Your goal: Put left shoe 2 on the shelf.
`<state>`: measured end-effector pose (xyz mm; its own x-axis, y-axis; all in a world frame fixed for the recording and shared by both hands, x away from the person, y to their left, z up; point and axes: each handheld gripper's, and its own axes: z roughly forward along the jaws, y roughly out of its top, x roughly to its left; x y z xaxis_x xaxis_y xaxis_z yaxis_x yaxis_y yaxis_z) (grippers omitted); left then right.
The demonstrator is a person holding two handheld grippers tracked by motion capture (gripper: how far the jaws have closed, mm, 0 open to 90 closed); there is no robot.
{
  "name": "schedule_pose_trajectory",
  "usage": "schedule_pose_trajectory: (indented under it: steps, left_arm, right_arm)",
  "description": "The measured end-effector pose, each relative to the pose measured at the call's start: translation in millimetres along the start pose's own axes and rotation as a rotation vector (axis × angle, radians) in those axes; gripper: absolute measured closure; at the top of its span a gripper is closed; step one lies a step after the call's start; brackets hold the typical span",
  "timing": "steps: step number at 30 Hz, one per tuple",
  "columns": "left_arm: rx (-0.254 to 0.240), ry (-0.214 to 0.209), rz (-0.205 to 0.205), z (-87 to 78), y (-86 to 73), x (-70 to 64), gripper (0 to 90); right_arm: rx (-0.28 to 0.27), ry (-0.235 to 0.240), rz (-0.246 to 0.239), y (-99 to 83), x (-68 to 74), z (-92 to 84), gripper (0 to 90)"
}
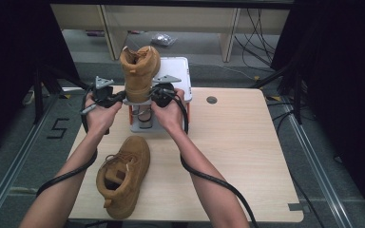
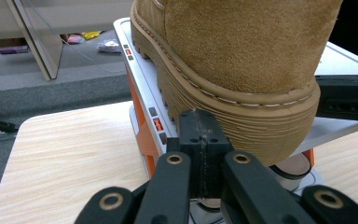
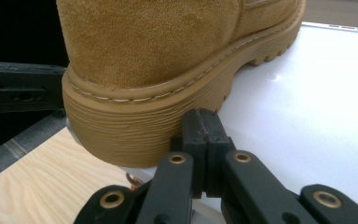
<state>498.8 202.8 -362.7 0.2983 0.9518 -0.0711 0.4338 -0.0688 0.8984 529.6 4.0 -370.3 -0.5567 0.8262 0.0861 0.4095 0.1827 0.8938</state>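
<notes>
Two tan boots [image 1: 139, 71] [image 1: 123, 175], one white stand [image 1: 180, 71], one wooden table [image 1: 237, 152], two tools [image 1: 105, 95] [image 1: 164, 93]

A second tan boot [image 1: 122, 176] lay on its side on the wooden table [image 1: 237, 156]; cables [image 1: 259, 33] trailed across the floor behind

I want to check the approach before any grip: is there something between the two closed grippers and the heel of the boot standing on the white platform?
Nothing visible. The left gripper and the right gripper, both shut, sit right at the heel sole of the boot on the white platform, one on each side, with no object between.
</notes>
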Motion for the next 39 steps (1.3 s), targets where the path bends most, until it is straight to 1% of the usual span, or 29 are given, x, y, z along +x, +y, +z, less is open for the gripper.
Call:
schedule_pose_trajectory:
  steps: [2,3,4,5,7,9,10,11,12,13,18,19,20,21,22,23,24,25,26,27,29,30,32,33,34,36,37,38,39]
  left_arm:
    - [-0.001,0.000,-0.002,0.8,0.2,0.0,89.8]
    - [-0.002,0.004,0.000,1.1,0.2,-0.4,89.8]
    - [-0.003,0.010,0.006,1.3,0.1,-0.9,89.8]
    - [-0.004,0.013,0.011,1.6,0.0,-1.2,89.8]
    - [-0.003,0.013,0.008,2.0,0.6,-0.9,89.8]
    - [0.000,0.016,0.008,2.8,1.2,-0.2,89.8]
    - [0.000,0.016,0.009,3.1,1.4,0.3,89.7]
    - [0.000,0.017,0.010,3.6,1.6,1.2,89.8]
    - [0.000,0.019,0.013,3.8,1.7,1.4,89.7]
    - [0.000,0.019,0.014,3.9,1.9,1.6,89.7]
    - [0.003,0.015,0.017,4.0,2.1,2.4,89.0]
    - [-0.002,0.017,0.013,3.8,1.6,3.4,87.1]
    - [-0.001,0.017,0.010,3.5,1.4,4.4,82.8]
    - [0.004,0.015,0.002,2.4,1.4,5.7,79.4]
    - [0.004,0.014,-0.002,1.4,1.4,6.4,76.4]
    - [-0.004,0.022,0.003,-0.9,1.4,7.2,74.1]
    - [-0.008,0.029,0.008,-2.6,1.4,7.2,71.7]
    - [-0.013,0.032,0.009,-4.8,1.4,7.5,69.5]
    - [-0.021,0.031,0.001,-7.0,1.2,7.8,67.2]
    - [-0.030,0.033,0.003,-10.1,1.1,8.4,65.0]
    - [-0.042,0.031,0.005,-15.7,0.8,9.8,60.3]
    - [-0.046,0.029,0.004,-18.8,0.4,10.7,57.4]
    - [-0.052,0.023,0.003,-24.2,-1.1,12.3,54.0]
    - [-0.065,0.019,0.002,-27.9,-2.6,13.5,52.3]
    - [-0.062,0.023,0.002,-31.6,-3.6,14.1,50.1]
    - [-0.073,0.030,-0.006,-36.8,-5.9,15.7,44.6]
    - [-0.073,0.033,-0.005,-39.6,-7.4,16.6,42.4]
    - [-0.071,0.030,-0.005,-42.4,-9.8,17.5,40.3]
    - [-0.066,0.029,-0.004,-44.7,-12.1,18.0,38.9]
  right_arm:
    - [0.003,-0.005,-0.003,0.5,-0.2,1.0,90.0]
    - [0.006,-0.006,0.003,0.7,-0.3,1.5,90.0]
    - [0.006,-0.012,-0.007,1.1,-0.9,1.9,90.0]
    - [0.010,-0.014,0.002,1.1,-0.1,1.8,90.0]
    - [0.008,-0.018,-0.009,1.8,-0.6,3.0,90.0]
    - [0.005,-0.018,-0.005,2.3,-0.1,3.8,90.0]
    - [0.000,-0.025,-0.022,2.6,-0.6,5.1,90.0]
    - [0.010,-0.028,-0.014,3.2,-0.3,4.3,90.0]
    - [0.008,-0.024,-0.005,3.1,0.6,5.7,90.0]
    - [0.005,-0.027,-0.013,3.1,0.4,6.2,90.0]
    - [0.011,-0.032,-0.022,3.7,0.4,6.3,90.0]
    - [0.013,-0.032,-0.022,3.4,0.2,5.9,90.0]
    - [0.008,-0.030,-0.030,2.7,-1.7,5.9,88.7]
    - [0.014,-0.026,-0.012,2.5,-1.6,5.2,86.5]
    - [0.011,-0.018,-0.015,2.7,-3.2,4.7,84.5]
    - [0.018,-0.020,-0.010,2.8,-3.4,3.9,83.3]
    - [0.017,-0.026,-0.015,3.4,-3.8,1.5,82.1]
    - [0.008,-0.024,-0.017,3.6,-3.9,0.7,80.7]
    - [0.019,-0.023,-0.015,4.5,-3.8,-2.4,78.7]
    - [0.009,-0.015,-0.017,4.7,-4.3,-3.8,76.6]
    - [0.018,-0.009,-0.008,5.2,-3.7,-10.1,72.5]
    - [0.015,-0.006,-0.013,5.1,-3.4,-14.6,69.3]
    - [0.023,0.010,-0.010,4.4,-2.2,-21.7,65.8]
    - [0.020,0.003,-0.016,3.8,-1.6,-26.6,64.0]
    - [0.017,0.010,-0.028,2.9,-1.3,-31.8,62.2]
    - [0.020,0.015,-0.021,2.3,0.0,-40.1,58.9]
    - [0.011,0.026,-0.034,1.6,-0.2,-43.6,57.4]
    - [0.010,0.028,-0.031,0.6,0.9,-47.7,56.1]
    - [0.025,0.035,-0.037,-0.9,1.9,-53.2,54.5]
